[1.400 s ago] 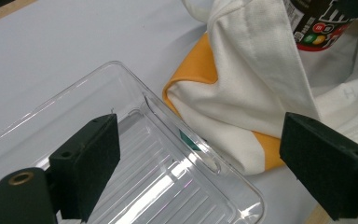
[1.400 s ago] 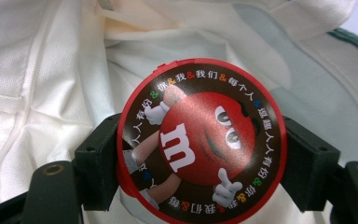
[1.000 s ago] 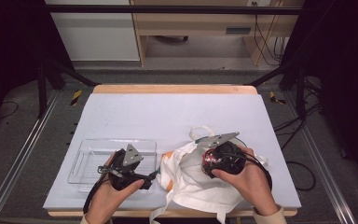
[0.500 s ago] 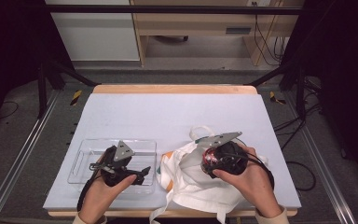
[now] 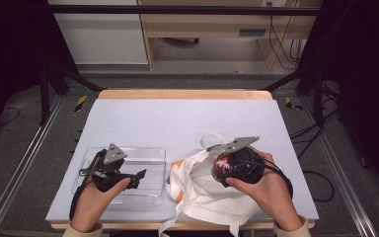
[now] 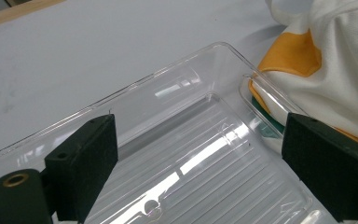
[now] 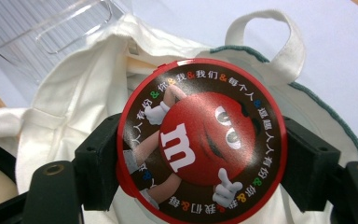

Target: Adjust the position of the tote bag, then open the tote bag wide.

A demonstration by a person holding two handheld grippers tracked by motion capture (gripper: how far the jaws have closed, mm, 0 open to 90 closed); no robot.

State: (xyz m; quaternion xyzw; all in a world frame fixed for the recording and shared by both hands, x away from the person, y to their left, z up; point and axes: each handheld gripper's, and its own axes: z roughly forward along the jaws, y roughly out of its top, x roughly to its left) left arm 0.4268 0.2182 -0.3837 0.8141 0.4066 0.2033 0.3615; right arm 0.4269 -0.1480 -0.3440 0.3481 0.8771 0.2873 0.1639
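My right gripper point(image 5: 221, 165) is shut on a round red candy tin point(image 7: 200, 144), its lid printed with a red cartoon candy figure. It holds the tin point(image 5: 222, 162) by its rim just above the mouth of a white cloth tote bag point(image 5: 202, 195) with orange and green patches, which lies crumpled near the table's front edge. In the right gripper view the bag point(image 7: 74, 88) spreads beneath the tin. My left gripper point(image 5: 135, 177) is open over an empty clear plastic tray point(image 5: 150, 153). In the left gripper view point(image 6: 200, 140) nothing is between its jaws, and the tray's ribbed floor point(image 6: 191, 154) lies below.
The grey table top point(image 5: 187, 123) stretches bare beyond the tray and bag to a wooden back edge point(image 5: 182, 94). The bag's loop handle point(image 5: 212, 138) points away from me. Metal frame rails run along both sides of the table.
My left gripper has drawn back to the left, away from the bag and over the tray. The right gripper still holds the tin over the bag, slightly higher.
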